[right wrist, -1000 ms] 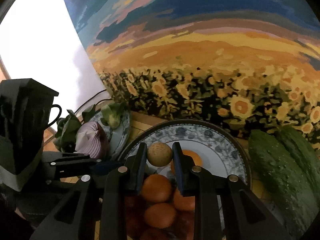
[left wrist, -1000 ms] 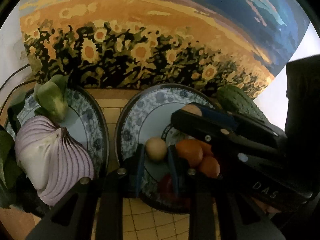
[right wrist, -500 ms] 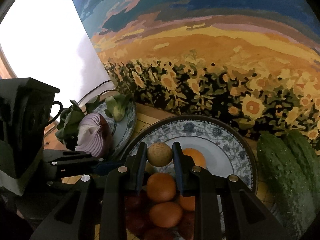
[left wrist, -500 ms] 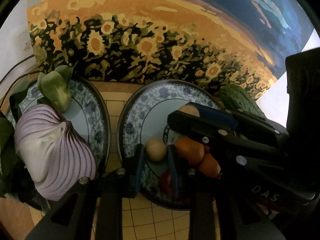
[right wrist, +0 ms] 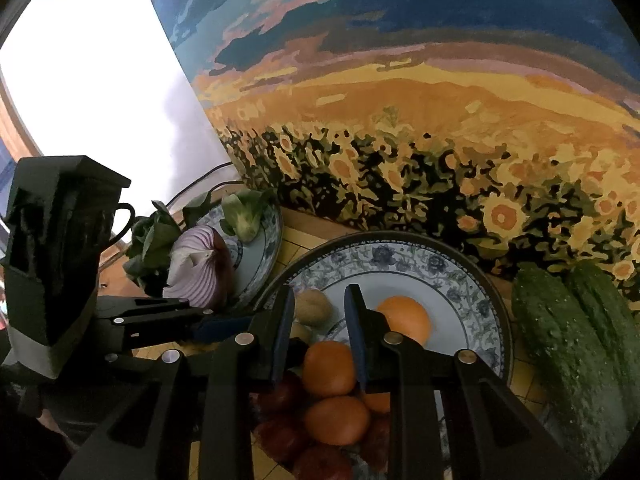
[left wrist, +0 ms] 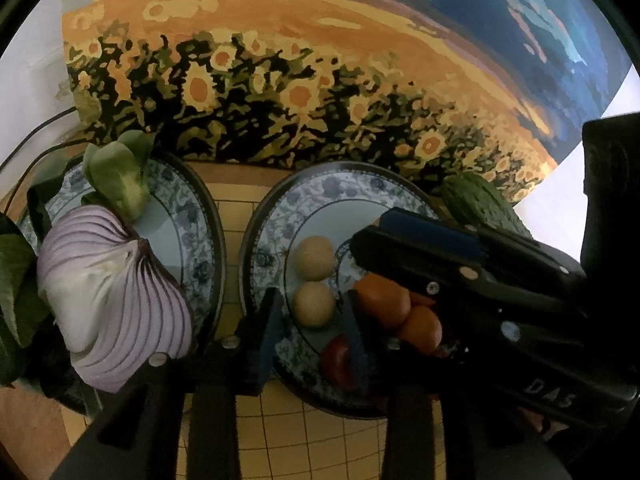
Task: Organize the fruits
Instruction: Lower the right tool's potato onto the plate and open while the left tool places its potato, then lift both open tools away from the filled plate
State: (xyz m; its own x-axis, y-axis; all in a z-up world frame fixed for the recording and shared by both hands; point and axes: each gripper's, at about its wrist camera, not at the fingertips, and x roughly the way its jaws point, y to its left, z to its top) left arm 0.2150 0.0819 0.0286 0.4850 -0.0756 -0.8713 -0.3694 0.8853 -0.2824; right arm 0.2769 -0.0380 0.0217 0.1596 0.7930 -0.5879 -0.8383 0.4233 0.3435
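Both small tan fruits sit on the fruit plate (left wrist: 276, 216): the near tan fruit (left wrist: 313, 304) lies right between the left gripper (left wrist: 310, 320)'s spread fingers, not pinched, with the far tan fruit (left wrist: 315, 257) just beyond it. The right gripper (right wrist: 320, 320) is spread too and empty, oranges (right wrist: 329, 368) under it. Left is nearer, I'd guess.

Two beige fruits (left wrist: 313, 280) on patterned plate (left wrist: 280, 216), left tool (left wrist: 312, 312) open around one

Dim, warm foreground; blown-out white glare at the sides; heavy fisheye bending, dark corners.
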